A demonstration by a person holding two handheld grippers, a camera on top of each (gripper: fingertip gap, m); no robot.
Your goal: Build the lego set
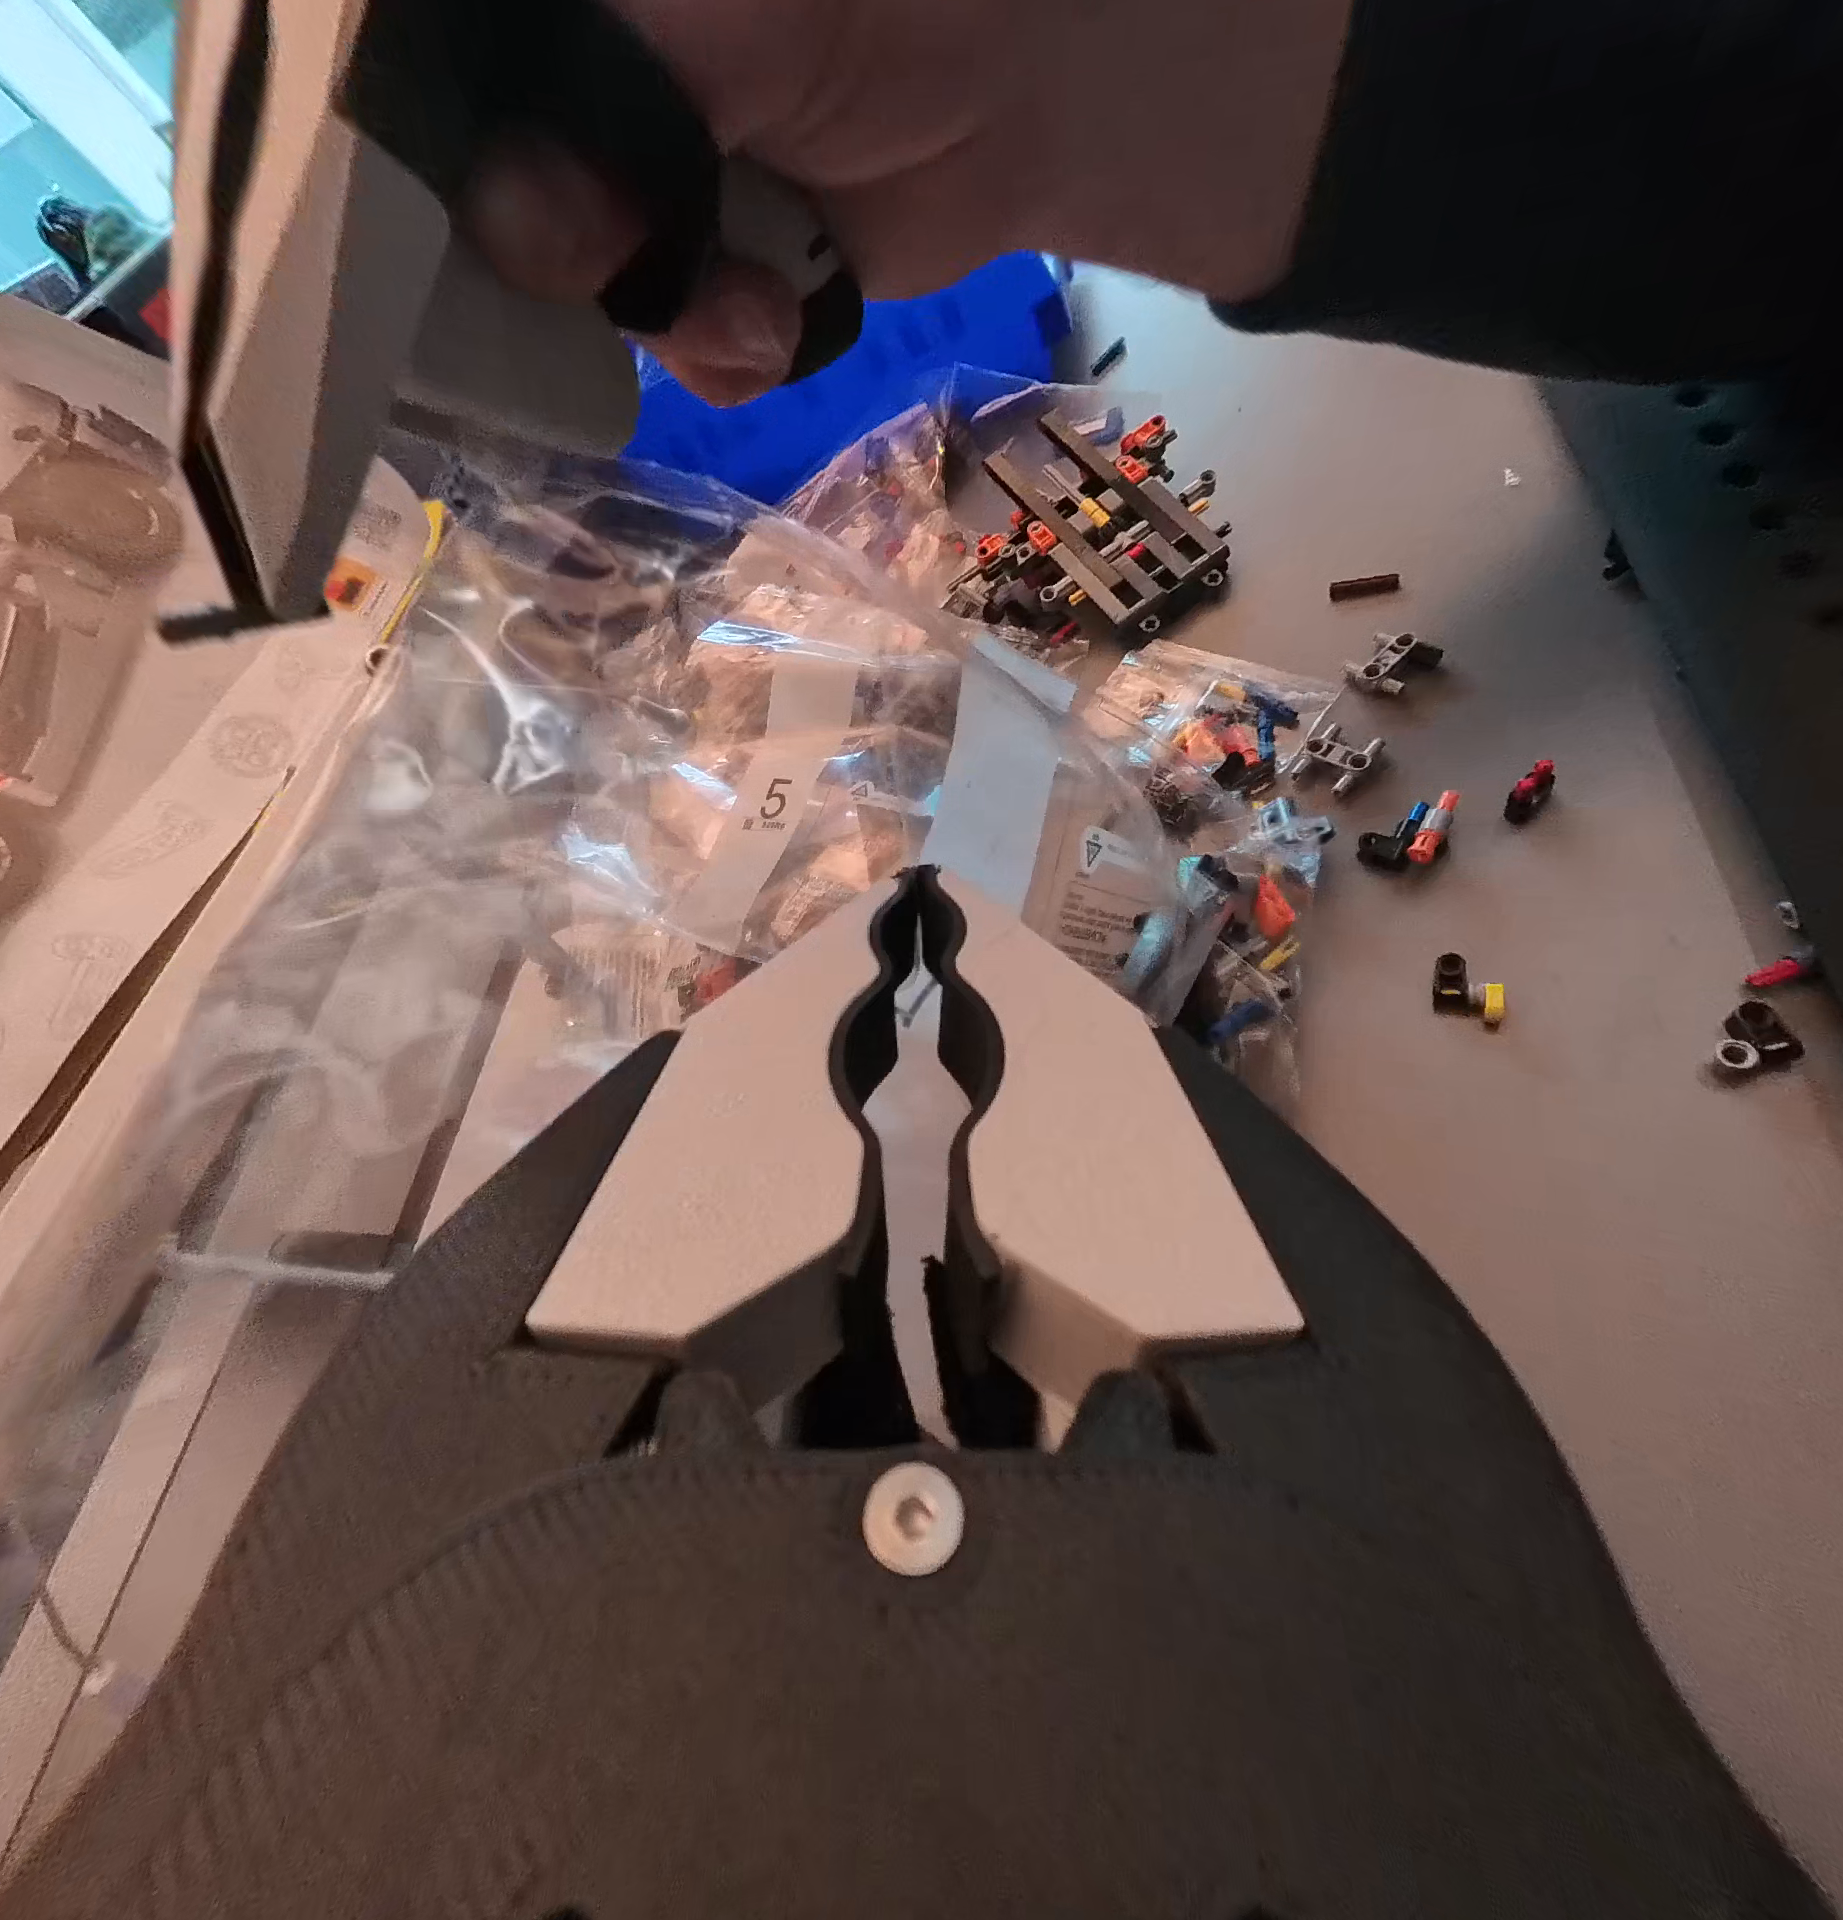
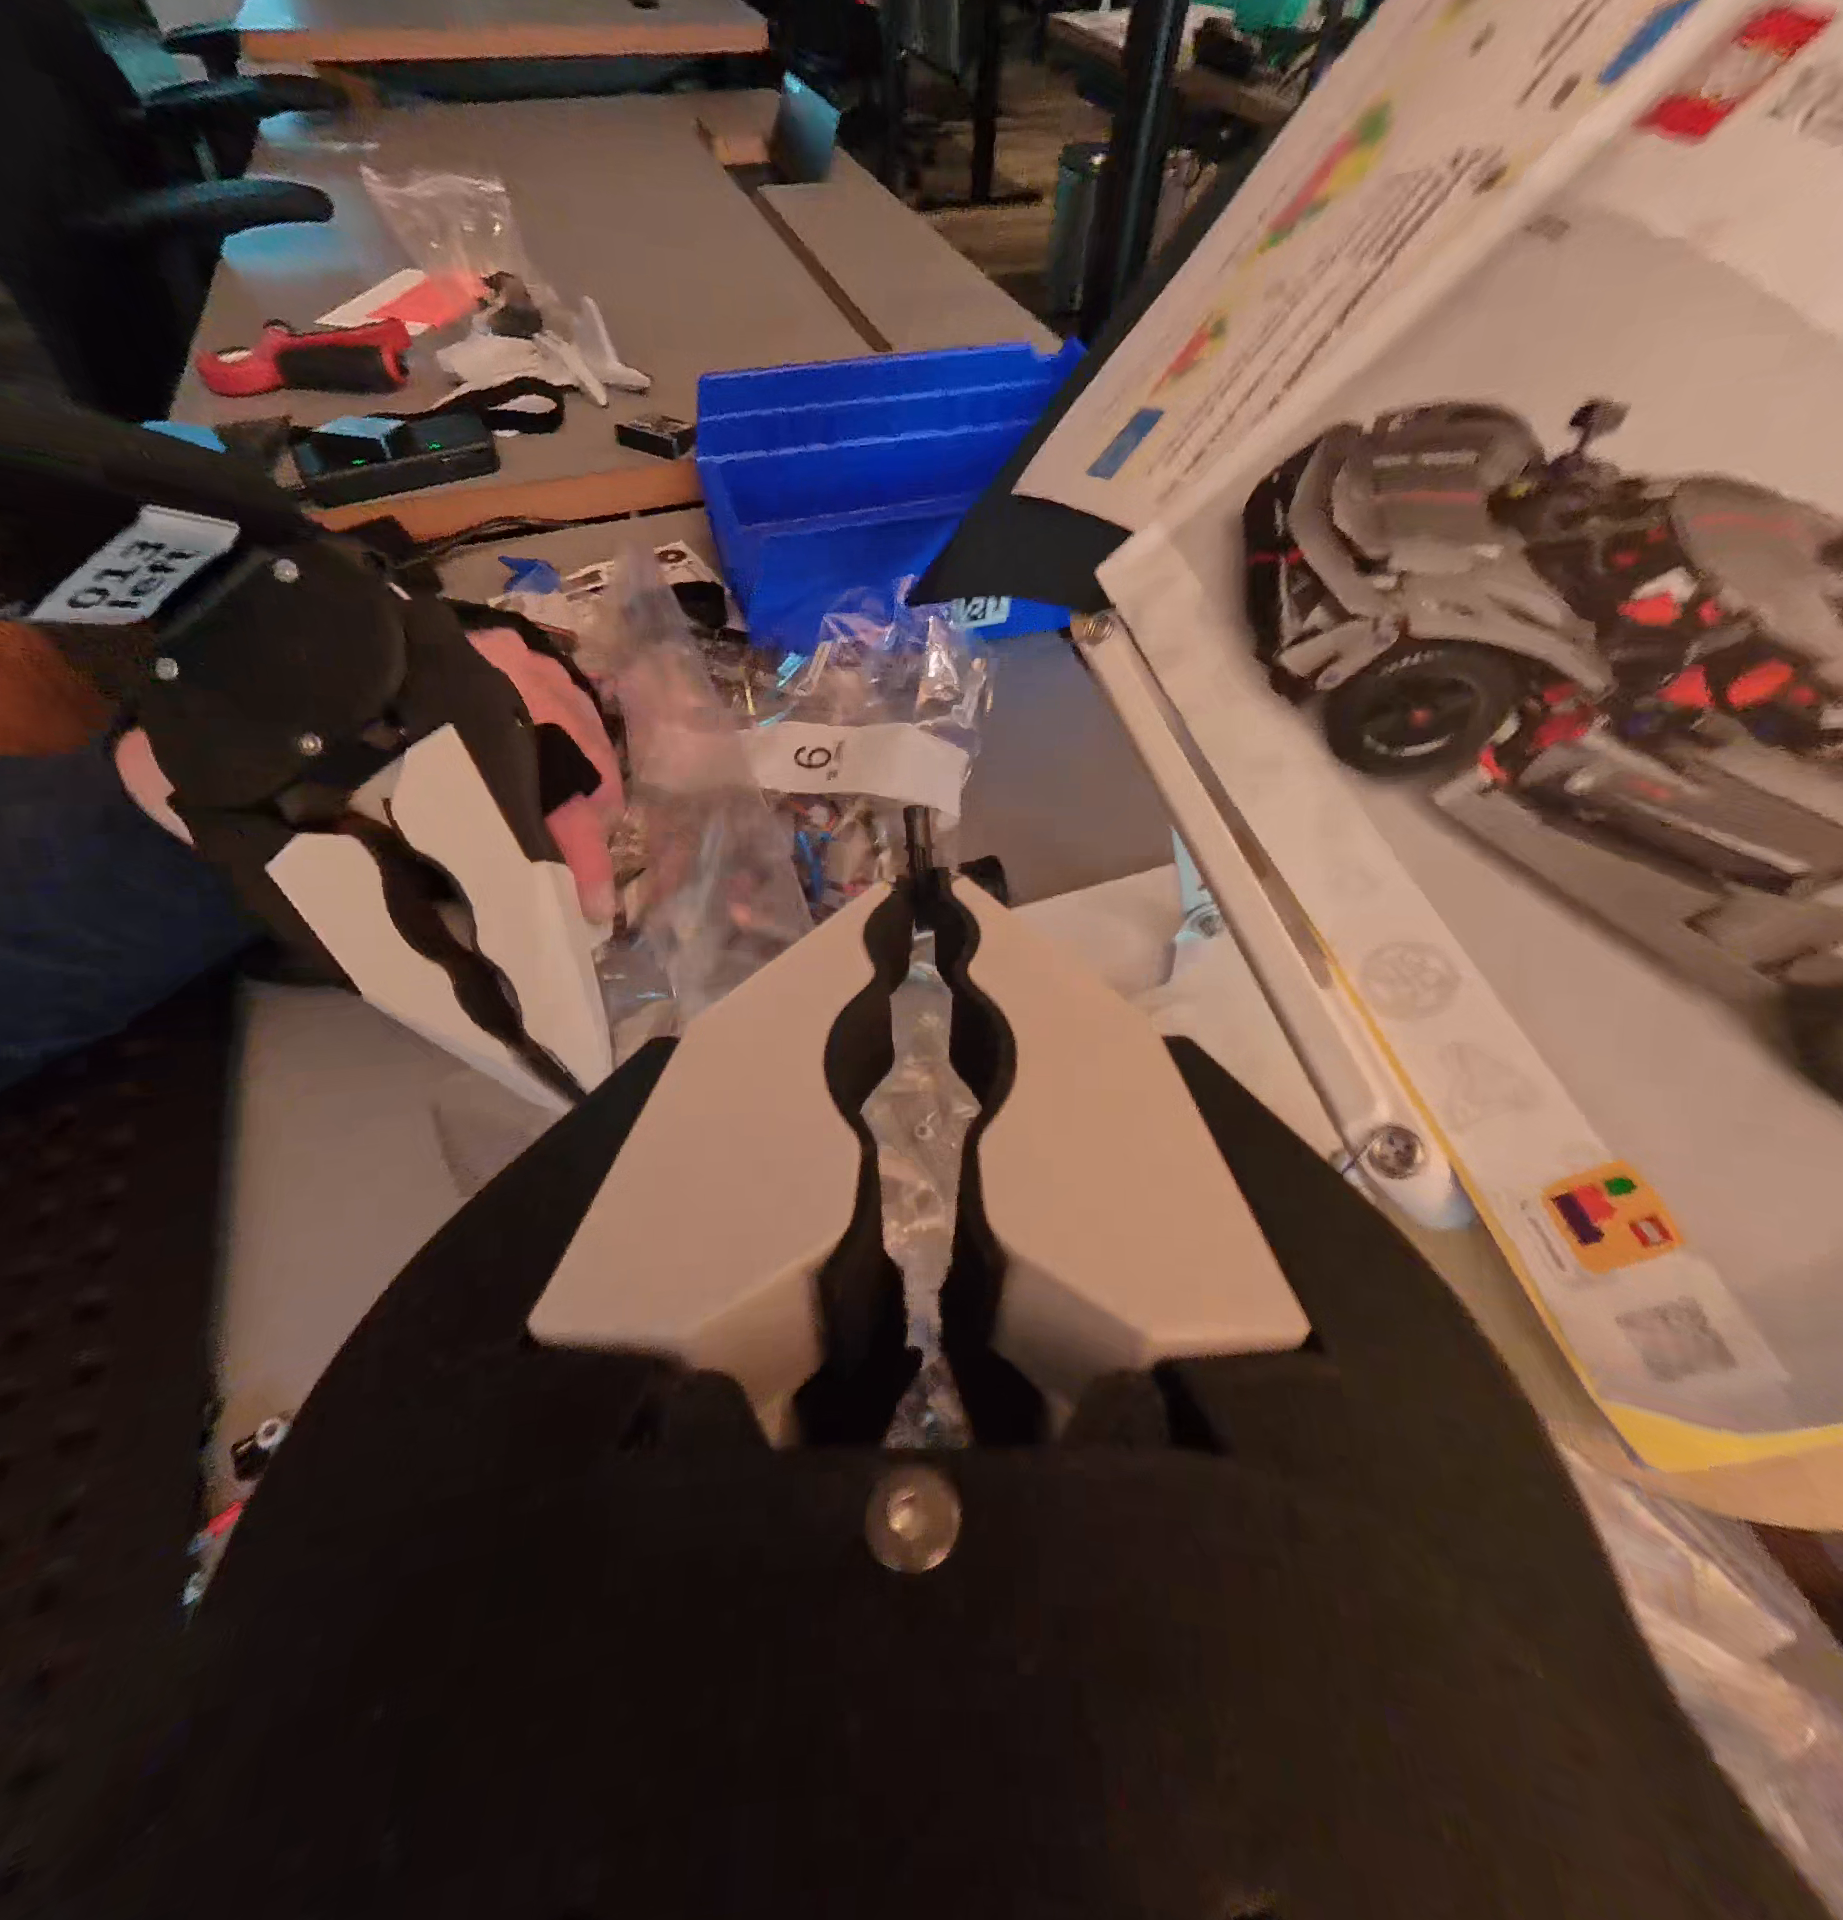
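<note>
The right gripper [image 2: 922, 894] pinches a thin black pin [image 2: 919, 842] at its fingertips, probably lifted clear of the clutter to carry to the build. The left gripper [image 1: 922, 883] has its jaws pressed together on nothing visible, hovering over clear plastic bags [image 1: 605, 748] of pieces heaped mid-table, each with a white numbered tag. Beyond them, toward the far edge of the table [image 1: 1519, 1195], sits the half-built dark frame [image 1: 1104, 530], loose pieces [image 1: 1416, 831] scattered nearby. The set's box [image 2: 1519, 675], showing a car and printed labels, leans at the right.
</note>
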